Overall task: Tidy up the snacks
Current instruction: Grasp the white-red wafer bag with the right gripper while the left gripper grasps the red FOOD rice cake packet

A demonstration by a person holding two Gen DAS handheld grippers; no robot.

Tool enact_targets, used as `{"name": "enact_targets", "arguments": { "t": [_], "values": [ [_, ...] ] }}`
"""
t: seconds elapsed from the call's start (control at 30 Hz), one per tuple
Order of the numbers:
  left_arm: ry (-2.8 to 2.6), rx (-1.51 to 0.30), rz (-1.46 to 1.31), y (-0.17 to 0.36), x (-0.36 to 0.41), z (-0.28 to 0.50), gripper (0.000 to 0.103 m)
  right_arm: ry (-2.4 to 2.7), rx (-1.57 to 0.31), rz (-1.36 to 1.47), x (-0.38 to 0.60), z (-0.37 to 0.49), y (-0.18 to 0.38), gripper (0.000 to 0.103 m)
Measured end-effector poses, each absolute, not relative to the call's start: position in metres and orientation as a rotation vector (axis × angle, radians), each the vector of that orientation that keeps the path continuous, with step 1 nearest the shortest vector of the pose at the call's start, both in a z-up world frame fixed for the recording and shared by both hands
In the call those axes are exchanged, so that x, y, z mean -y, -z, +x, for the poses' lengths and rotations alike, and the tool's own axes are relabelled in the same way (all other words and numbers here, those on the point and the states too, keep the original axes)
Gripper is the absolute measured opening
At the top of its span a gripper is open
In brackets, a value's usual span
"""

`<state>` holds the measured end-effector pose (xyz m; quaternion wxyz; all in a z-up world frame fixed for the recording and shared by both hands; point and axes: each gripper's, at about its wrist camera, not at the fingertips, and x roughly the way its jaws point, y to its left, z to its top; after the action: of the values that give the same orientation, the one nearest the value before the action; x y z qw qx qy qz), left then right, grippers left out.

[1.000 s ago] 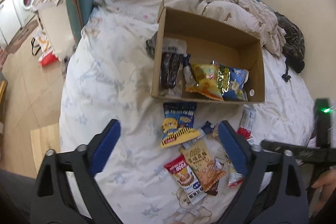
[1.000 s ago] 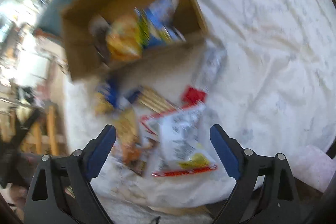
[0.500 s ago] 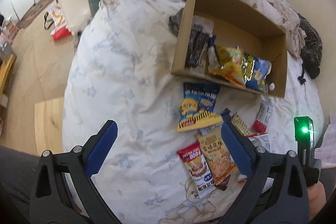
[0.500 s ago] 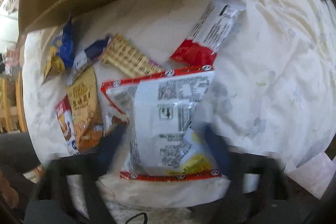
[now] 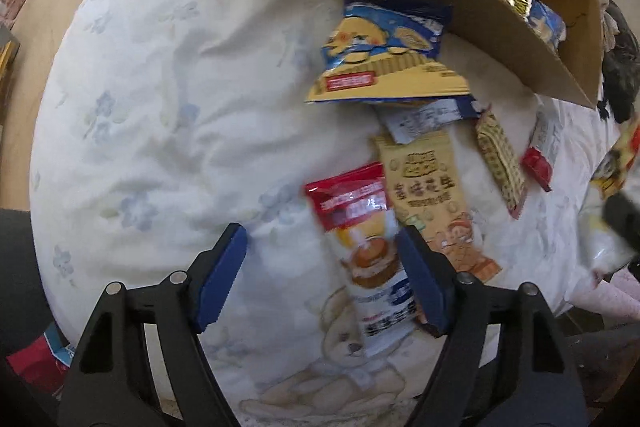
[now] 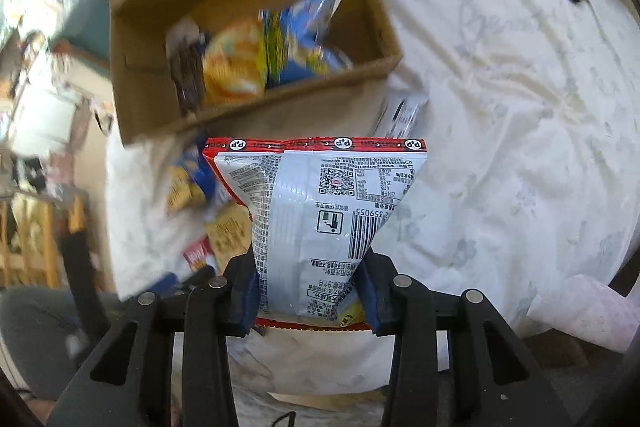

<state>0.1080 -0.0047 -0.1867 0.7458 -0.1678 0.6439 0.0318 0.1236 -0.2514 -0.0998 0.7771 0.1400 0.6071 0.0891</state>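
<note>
Right gripper is clamped on the bottom of a silver red-trimmed snack bag, held up above the bed near the cardboard box. Looks light, puffy and crinkly, probably slippery, so pinching the sealed edge seems safest. Left gripper is spread wide, empty, over the red pouch near the bed's front edge. Bedding is soft floral quilt; cluttered room behind.

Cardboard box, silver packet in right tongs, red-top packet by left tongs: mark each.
cardboard box (image 6: 160,107), right wrist view, near outer wall.
silver packet (image 6: 320,211), right wrist view, printed back panel.
red-top packet (image 5: 348,199), left wrist view, red upper band.
</note>
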Motion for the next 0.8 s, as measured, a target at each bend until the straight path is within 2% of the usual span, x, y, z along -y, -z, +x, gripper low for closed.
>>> {"name": "enact_targets", "arguments": {
  "t": [0.17,0.3,0.37,0.43,0.8],
  "values": [
    [-0.048,-1.449,-0.233,0.193,0.027,0.108,0.077,-0.188,-1.285,0.358,0.259,0.133,0.091,0.042],
    [-0.013,-1.472,-0.108,0.196,0.044,0.101,0.075,-0.192,-1.298,0.373,0.260,0.130,0.094,0.042],
    [-0.042,-1.463,-0.131,0.192,0.041,0.102,0.048,-0.197,-1.294,0.372,0.259,0.130,0.097,0.042],
    [-0.057,-1.454,-0.148,0.190,0.035,0.105,0.029,-0.204,-1.291,0.374,0.259,0.129,0.096,0.042],
    [-0.056,-1.418,-0.120,0.171,0.020,0.103,0.029,-0.225,-1.280,0.381,0.257,0.130,0.096,0.042]
  ]
}}
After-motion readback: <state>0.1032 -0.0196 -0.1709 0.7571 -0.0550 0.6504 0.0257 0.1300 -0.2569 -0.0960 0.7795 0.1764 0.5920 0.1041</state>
